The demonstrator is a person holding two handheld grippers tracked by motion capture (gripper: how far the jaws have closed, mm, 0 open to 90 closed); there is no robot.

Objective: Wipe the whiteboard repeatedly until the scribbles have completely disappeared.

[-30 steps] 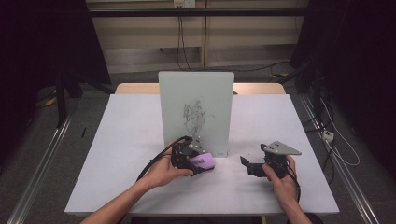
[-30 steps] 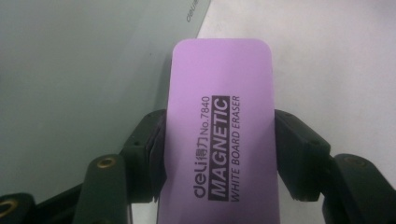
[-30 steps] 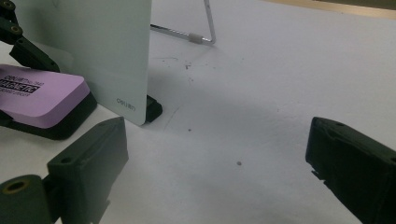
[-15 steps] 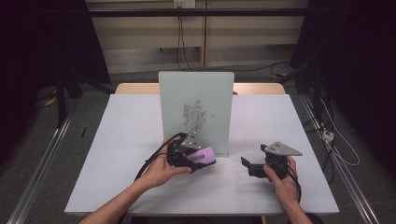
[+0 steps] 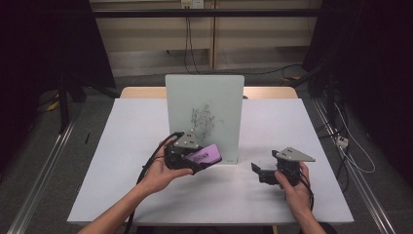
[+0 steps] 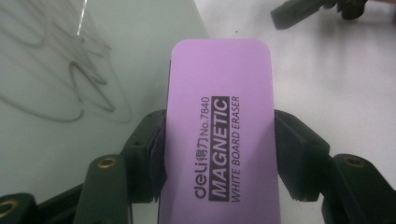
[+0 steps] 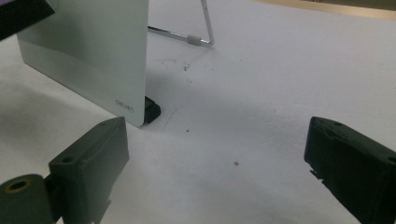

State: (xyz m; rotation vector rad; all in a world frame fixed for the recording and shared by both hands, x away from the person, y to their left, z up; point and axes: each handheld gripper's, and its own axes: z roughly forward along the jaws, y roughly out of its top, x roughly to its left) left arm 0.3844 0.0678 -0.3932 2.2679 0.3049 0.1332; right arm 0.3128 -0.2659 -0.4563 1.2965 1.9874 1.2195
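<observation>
The left gripper [image 5: 195, 158] has its jaws closed on the purple eraser [image 6: 222, 126] — it sits between the pads, just in front of the scribbled whiteboard [image 5: 204, 114]. The step in hand seems to be bringing the eraser to the marks; next it must press flat and wipe. The right gripper [image 5: 260, 173] rests with jaws wide apart, holding nothing — the board's corner lies ahead of its left jaw.

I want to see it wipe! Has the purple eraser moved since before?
Yes. The purple eraser, clamped in the left gripper, has risen a little and edged rightward along the foot of the standing whiteboard.
</observation>
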